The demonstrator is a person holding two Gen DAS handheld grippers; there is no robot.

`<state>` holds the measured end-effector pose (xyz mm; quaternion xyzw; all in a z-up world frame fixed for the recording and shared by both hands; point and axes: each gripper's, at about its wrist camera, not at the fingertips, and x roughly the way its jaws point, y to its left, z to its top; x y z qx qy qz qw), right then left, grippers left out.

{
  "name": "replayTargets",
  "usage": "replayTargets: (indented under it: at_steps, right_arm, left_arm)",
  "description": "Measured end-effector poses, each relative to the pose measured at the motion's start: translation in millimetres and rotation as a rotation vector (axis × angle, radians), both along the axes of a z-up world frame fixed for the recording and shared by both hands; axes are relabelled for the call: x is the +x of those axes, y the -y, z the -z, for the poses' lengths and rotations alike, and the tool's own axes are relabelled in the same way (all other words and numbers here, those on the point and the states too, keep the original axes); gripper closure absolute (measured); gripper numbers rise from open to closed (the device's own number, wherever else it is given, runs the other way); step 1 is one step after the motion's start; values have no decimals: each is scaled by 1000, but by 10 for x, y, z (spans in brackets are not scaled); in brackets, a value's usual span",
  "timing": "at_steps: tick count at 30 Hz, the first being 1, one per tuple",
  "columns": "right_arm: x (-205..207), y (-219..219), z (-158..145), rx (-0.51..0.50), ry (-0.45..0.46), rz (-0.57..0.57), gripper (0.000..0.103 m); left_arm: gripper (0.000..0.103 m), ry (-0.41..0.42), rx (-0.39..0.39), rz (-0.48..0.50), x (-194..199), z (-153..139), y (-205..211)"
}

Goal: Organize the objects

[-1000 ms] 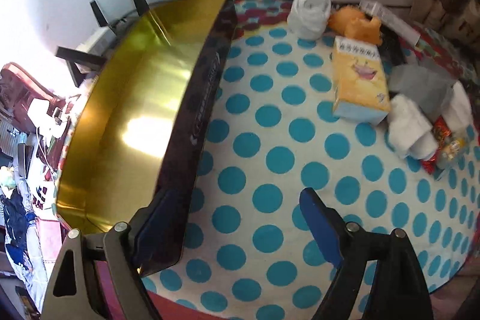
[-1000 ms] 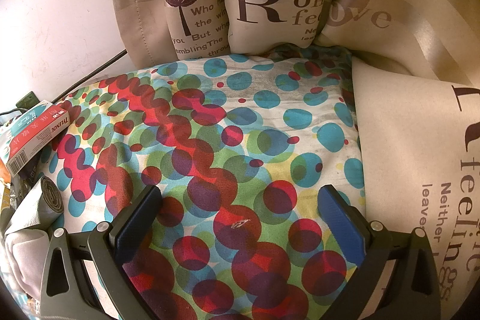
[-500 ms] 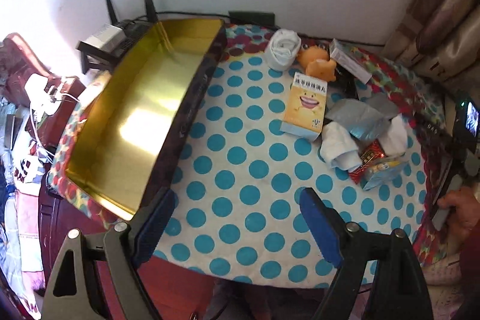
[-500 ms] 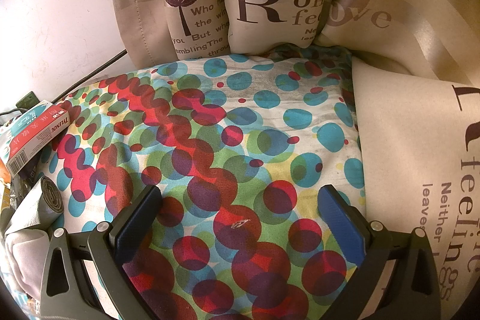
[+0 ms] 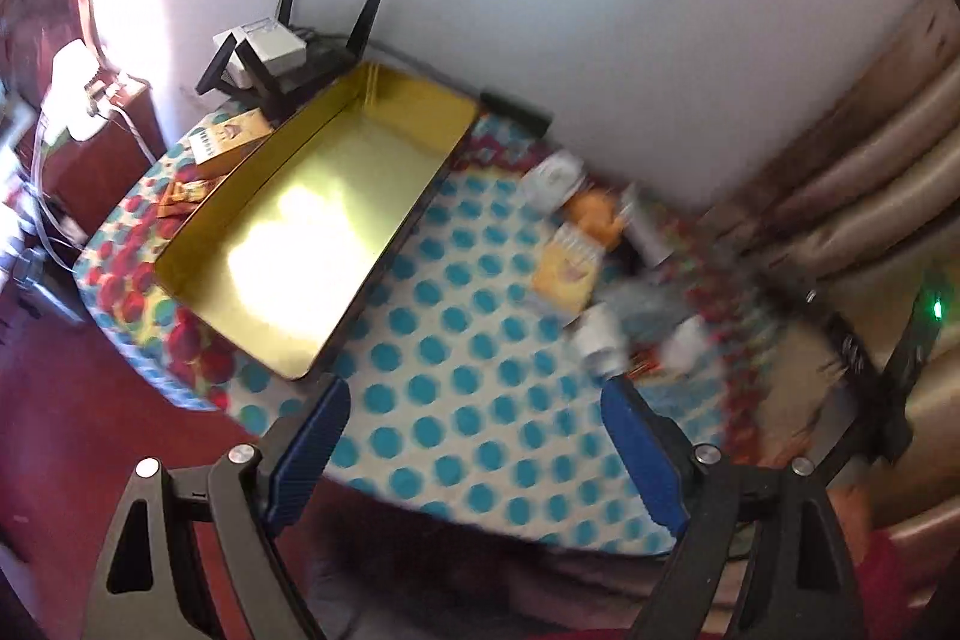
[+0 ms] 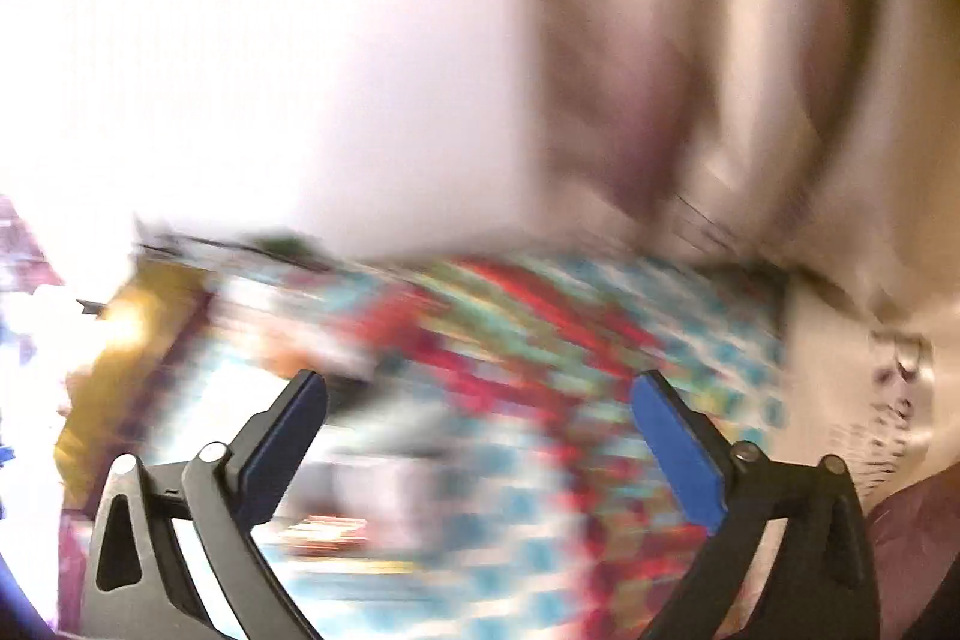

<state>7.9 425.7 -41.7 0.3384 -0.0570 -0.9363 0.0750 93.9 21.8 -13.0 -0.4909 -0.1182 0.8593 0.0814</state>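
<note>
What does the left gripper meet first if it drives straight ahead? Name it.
Most likely the bare polka-dot tablecloth. The left gripper is open and empty, aimed at cloth between the gold tin and the yellow box. Neither lies in that line, though depth is uncertain.

Right wrist view wholly motion-smeared: tablecloth dots streaked, curtain print unreadable. Left wrist view: small items beside gold tin blurred, indistinct.

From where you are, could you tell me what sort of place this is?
Probably a lived-in room at home: a polka-dot tablecloth, a router by the white wall, and beige curtains beside it.
</note>
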Motion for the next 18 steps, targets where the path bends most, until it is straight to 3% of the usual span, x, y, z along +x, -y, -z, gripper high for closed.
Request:
replayTargets:
  at_steps: [2,5,7,9,12,15,18]
  right_arm:
    - [230,416,-389,-28,-73,-113,0]
    - [450,1054,-766,-61,-84,-268,0]
    - [575,1406,-1023,-7,-117,-304,0]
    - [671,1704,-1139,83,-156,-297,0]
    - [631,1989,-1168,150,-144,-202,0]
    - [490,2128,-1133,176,-138,-131,0]
    - [467,2216,-1040,198,-109,-63,0]
  left_arm:
    - [15,-15,-32,-8,-6,-121,49]
    - [15,-110,-284,-52,-60,-312,-13]
    - [15,-138,-363,-120,-141,-343,41]
    - [15,-81,-365,-206,-291,-304,191]
    - [15,-115,-415,-267,-386,-299,298]
    - [15,-139,-465,-262,-439,-279,293]
    - [15,-135,-467,-213,-440,-215,307]
